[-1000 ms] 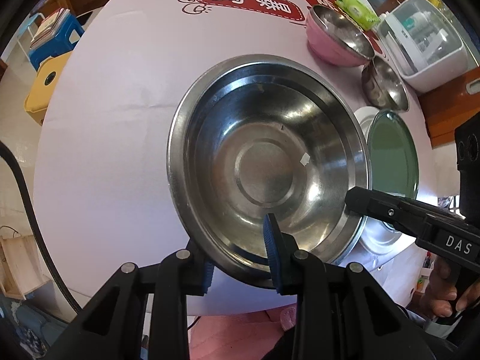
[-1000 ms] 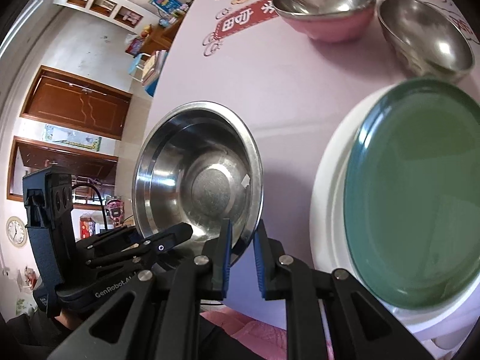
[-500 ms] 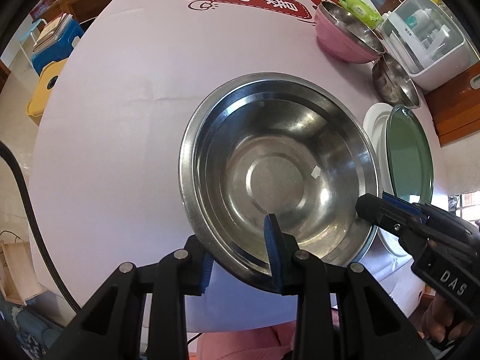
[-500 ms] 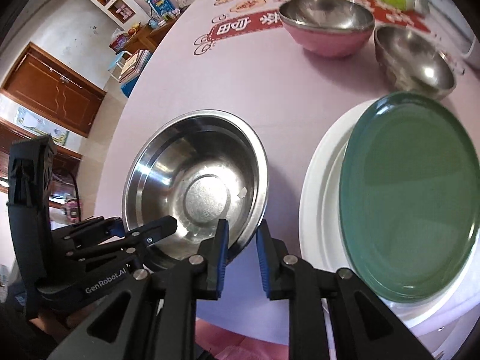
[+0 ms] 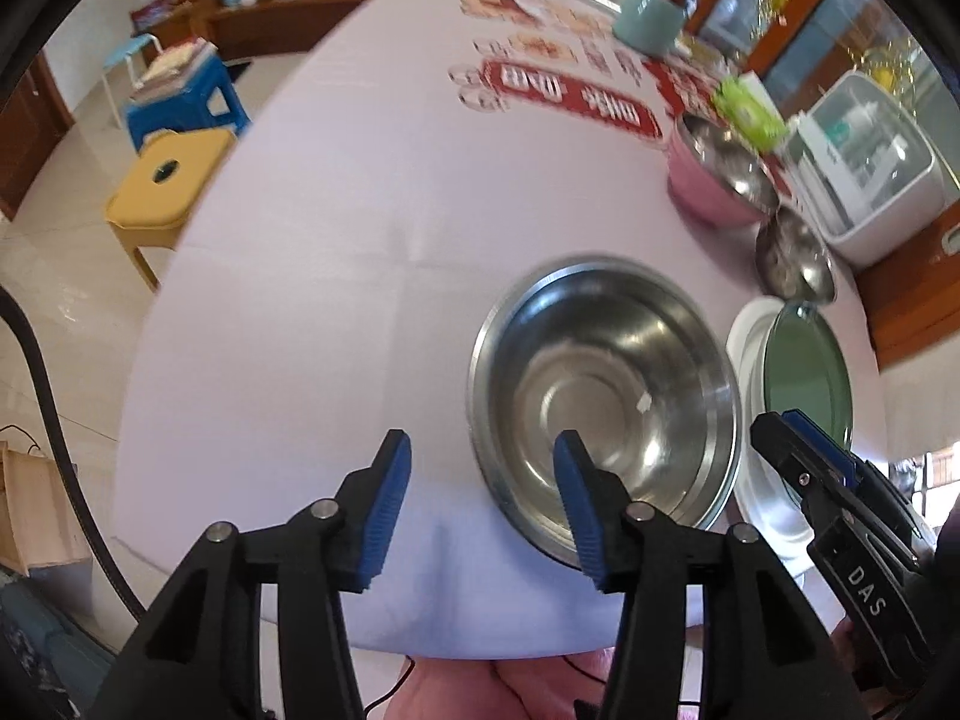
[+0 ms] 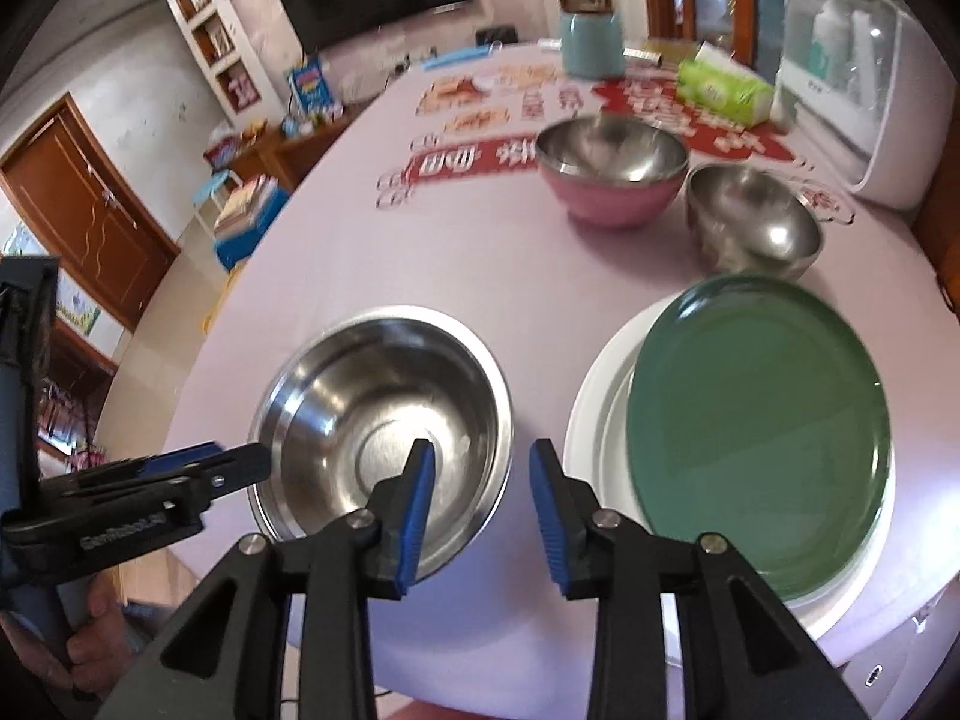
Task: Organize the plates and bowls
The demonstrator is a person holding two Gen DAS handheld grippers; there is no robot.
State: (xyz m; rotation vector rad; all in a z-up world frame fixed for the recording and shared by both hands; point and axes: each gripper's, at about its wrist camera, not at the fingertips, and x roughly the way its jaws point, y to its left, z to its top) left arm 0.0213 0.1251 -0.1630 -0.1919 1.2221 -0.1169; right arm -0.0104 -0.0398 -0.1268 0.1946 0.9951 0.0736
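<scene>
A large steel bowl (image 5: 606, 396) (image 6: 384, 420) rests on the pink-clothed table (image 5: 360, 240) near its front edge. My left gripper (image 5: 483, 504) hovers over the bowl's left rim, jaws opening, and neither pad touches the rim that shows between them. My right gripper (image 6: 480, 498) hangs over the right rim, jaws also opening, pads clear of the metal. To the right, a green plate (image 6: 756, 420) (image 5: 804, 372) lies on a white plate (image 6: 606, 396). Farther back stand a pink bowl (image 6: 612, 180) with a steel lining and a small steel bowl (image 6: 750, 222).
A white dish cabinet (image 6: 870, 90), a green tissue pack (image 6: 720, 90) and a teal cup (image 6: 591, 42) stand at the table's far right. Beside the table on the left are a yellow stool (image 5: 168, 180) and a blue stool (image 5: 186, 102). The table's front edge lies just under both grippers.
Both grippers were shut on the big steel bowl's near rim. Their jaws have spread and let it go, and both have risen and drawn back, so the bowl looks smaller.
</scene>
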